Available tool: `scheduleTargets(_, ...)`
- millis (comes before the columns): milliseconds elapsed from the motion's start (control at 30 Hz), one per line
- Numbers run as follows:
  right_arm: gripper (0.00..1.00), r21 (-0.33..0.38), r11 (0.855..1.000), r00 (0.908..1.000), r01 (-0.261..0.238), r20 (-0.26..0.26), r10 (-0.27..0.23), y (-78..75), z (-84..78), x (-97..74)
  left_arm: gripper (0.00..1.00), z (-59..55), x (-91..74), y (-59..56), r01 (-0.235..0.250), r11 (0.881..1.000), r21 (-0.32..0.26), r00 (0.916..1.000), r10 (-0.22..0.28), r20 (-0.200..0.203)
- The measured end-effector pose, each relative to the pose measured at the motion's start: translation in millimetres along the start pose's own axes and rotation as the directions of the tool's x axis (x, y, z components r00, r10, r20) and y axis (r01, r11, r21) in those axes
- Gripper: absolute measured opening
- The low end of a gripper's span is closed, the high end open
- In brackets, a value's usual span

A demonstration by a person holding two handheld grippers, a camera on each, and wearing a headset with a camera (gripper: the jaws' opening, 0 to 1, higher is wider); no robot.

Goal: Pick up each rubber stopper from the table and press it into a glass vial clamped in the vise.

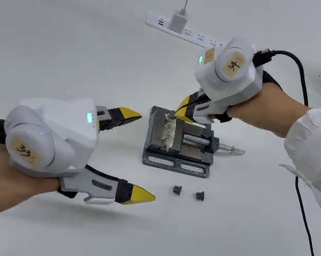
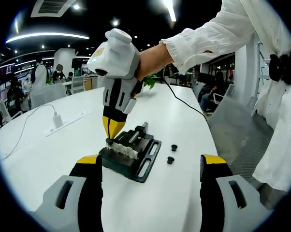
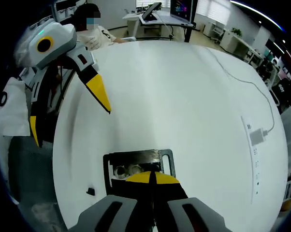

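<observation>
Two small black rubber stoppers [image 1: 177, 189] are waiting at 5 o'clock from the dark metal vise [image 1: 174, 160]. The right gripper [image 1: 173, 114], pinching what looks like a third stopper [image 2: 108, 140], seems to be seating it in a clamped clear glass vial [image 1: 168, 133]. The left gripper [image 1: 143, 154] is hovering agape at 9 o'clock.

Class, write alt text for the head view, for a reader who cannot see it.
The right hand-held gripper, jaws closed, points its tips down at glass vials clamped in a dark vise on a white table. The left hand-held gripper hangs open to the left, and two loose rubber stoppers lie near the vise.
</observation>
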State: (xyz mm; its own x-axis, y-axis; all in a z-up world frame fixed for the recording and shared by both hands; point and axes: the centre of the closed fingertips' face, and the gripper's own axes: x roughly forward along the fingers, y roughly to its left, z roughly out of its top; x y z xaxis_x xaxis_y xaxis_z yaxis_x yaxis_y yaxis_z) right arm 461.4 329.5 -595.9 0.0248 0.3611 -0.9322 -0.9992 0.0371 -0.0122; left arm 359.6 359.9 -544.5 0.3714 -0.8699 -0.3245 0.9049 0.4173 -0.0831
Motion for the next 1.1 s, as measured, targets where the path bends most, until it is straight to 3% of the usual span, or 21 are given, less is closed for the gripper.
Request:
scheduleTargets(267, 0.0, 0.009, 1.0, 0.9995, 0.02, 0.023, -0.02, -1.6, 0.3, -0.7, 0.82, 1.7, -2.9, 0.4, -0.008, 1.0, 0.003, 0.9999, 0.008, -0.011)
scheduleTargets(500, 0.0, 0.031, 0.998, 0.9953, 0.046, 0.084, -0.048, -3.5, 5.6, -14.4, 0.82, 3.6, -4.8, -0.1, -0.01, 1.0, 0.008, 0.9997, 0.01, -0.022)
scheduleTargets(833, 0.01, 0.101, 0.993, 0.9799, 0.059, 0.184, -0.077, 7.3, 5.3, -43.2, 0.82, 11.1, -8.2, -1.5, -0.013, 1.0, 0.022, 0.9994, 0.013, -0.031)
scheduleTargets(1100, 0.13, 0.162, 0.984, 0.9554, 0.078, 0.27, -0.12, 18.9, 1.4, -64.9, 0.82, 17.1, -12.6, -2.9, -0.018, 0.999, 0.035, 0.9989, 0.019, -0.044)
